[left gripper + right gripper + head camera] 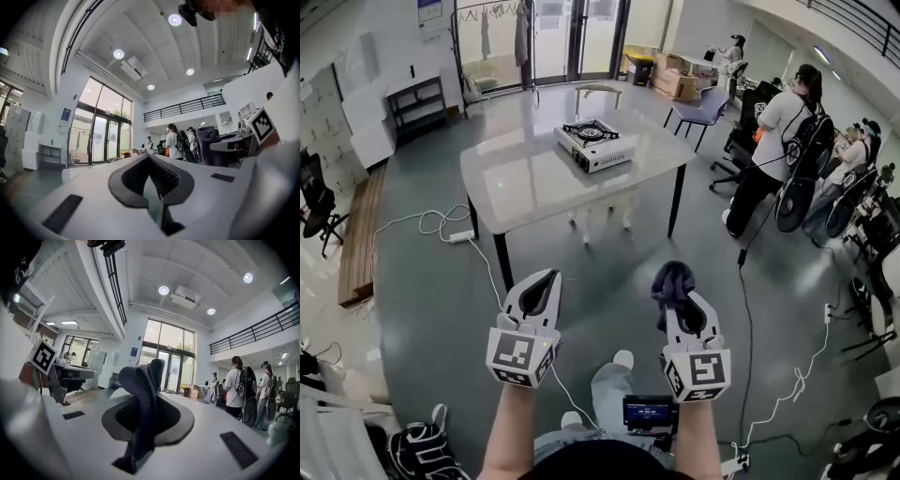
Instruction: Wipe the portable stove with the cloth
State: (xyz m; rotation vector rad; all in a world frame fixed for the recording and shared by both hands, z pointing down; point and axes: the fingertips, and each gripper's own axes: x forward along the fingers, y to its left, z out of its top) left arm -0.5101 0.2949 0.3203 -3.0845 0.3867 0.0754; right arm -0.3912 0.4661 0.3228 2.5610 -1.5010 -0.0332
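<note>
The portable stove [594, 143], white with a black burner, stands on a grey table [525, 178] far ahead of me. My right gripper [680, 286] is shut on a dark blue-grey cloth [671, 281], which bunches above its tips and hangs between the jaws [143, 394]. My left gripper [546, 281] is shut with nothing in it; its jaws meet at the tips [149, 157]. Both grippers are held low over the floor, well short of the table.
People stand at the right by chairs and gear [787, 131]. A white cable [431, 225] runs on the floor left of the table, a black cable [748, 309] at the right. A chair [701, 111] and boxes [677, 80] stand behind the table.
</note>
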